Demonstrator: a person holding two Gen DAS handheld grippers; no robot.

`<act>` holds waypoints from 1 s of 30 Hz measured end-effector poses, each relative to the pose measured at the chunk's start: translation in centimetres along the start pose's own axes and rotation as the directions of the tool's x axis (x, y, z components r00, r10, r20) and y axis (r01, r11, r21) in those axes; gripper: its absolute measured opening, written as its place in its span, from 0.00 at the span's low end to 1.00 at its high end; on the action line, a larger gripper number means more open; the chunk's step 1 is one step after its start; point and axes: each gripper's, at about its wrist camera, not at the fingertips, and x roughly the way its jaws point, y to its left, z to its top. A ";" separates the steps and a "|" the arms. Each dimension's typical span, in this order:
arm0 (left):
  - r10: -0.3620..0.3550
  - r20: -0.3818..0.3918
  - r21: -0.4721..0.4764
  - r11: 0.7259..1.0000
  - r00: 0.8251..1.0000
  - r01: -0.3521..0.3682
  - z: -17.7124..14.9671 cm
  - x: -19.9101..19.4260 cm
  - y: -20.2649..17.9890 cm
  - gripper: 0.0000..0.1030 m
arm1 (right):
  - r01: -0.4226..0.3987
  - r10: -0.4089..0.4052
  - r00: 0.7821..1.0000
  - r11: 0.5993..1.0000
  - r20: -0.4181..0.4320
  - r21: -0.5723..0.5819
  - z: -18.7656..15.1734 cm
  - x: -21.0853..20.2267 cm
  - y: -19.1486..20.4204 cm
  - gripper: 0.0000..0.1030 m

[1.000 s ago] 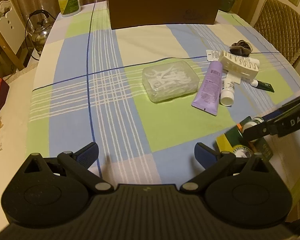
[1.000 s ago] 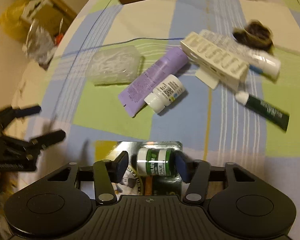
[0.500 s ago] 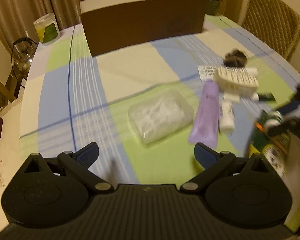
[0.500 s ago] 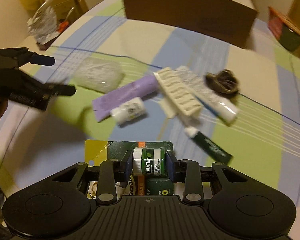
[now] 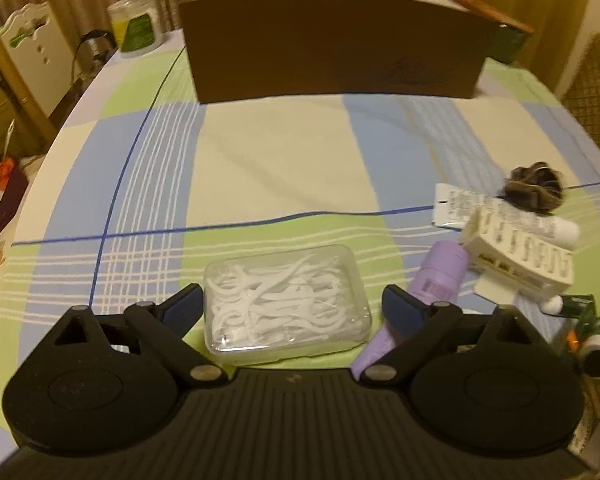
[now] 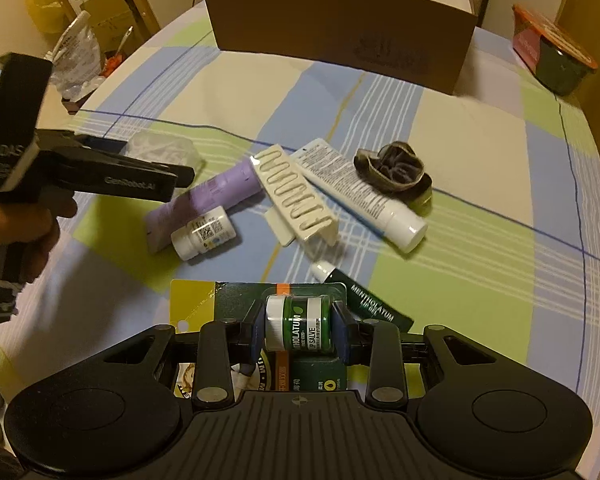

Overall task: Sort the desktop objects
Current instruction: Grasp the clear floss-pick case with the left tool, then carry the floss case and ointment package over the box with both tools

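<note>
My right gripper (image 6: pixel 299 330) is shut on a green lip salve pack (image 6: pixel 298 326), a small jar on a green and yellow card, held above the checked tablecloth. My left gripper (image 5: pixel 291 307) is open, its fingers on either side of a clear box of floss picks (image 5: pixel 286 305); I cannot tell whether they touch it. That left gripper (image 6: pixel 182 174) also shows in the right wrist view, over the floss box (image 6: pixel 162 148). A purple tube (image 6: pixel 208 196), a white bottle (image 6: pixel 204 233), a cream clip (image 6: pixel 296 196), a white tube (image 6: pixel 364 196), a dark green tube (image 6: pixel 364 302) and a dark scrunchie (image 6: pixel 396 166) lie together.
An open brown cardboard box (image 6: pixel 340 28) stands at the far side of the table (image 5: pixel 276 160). A round tub (image 5: pixel 134 24) sits at the far left, a dark container (image 6: pixel 556 58) at the far right. Chairs and clutter ring the table. A hand (image 6: pixel 16 240) holds the left gripper.
The right gripper closed on the lip salve pack and lifted it off the cloth. The left gripper moved forward and down until the floss box lay between its open fingers.
</note>
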 end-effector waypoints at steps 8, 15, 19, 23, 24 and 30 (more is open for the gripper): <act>0.028 -0.007 0.001 1.000 1.000 -0.028 -0.1 0.6 0.2 0.82 | -0.017 0.018 1.000 0.999 0.011 -0.035 0.5 -0.1 -0.5 0.32; 0.006 0.018 0.039 0.999 1.000 -0.007 0.5 -0.8 0.2 0.81 | -0.017 0.020 0.999 0.999 0.051 -0.042 1.3 -1.1 -1.0 0.32; 0.003 0.050 0.060 0.998 0.999 -0.006 1.8 -2.1 0.3 0.81 | -0.017 0.020 0.995 0.999 0.093 -0.043 2.3 -2.2 -1.2 0.32; 0.004 0.088 0.081 0.997 0.996 -0.012 3.6 -3.4 0.4 0.81 | -0.010 0.016 0.990 0.999 0.142 -0.046 3.8 -3.4 -1.7 0.32; 0.004 0.099 0.084 0.996 0.995 -0.012 4.1 -3.7 0.4 0.81 | -0.007 0.014 0.988 0.999 0.154 -0.048 4.3 -3.7 -1.9 0.32; 0.000 0.158 0.093 0.996 0.987 -0.015 7.3 -5.7 0.2 0.81 | 0.009 0.002 0.975 0.999 0.224 -0.048 7.6 -5.1 -3.4 0.32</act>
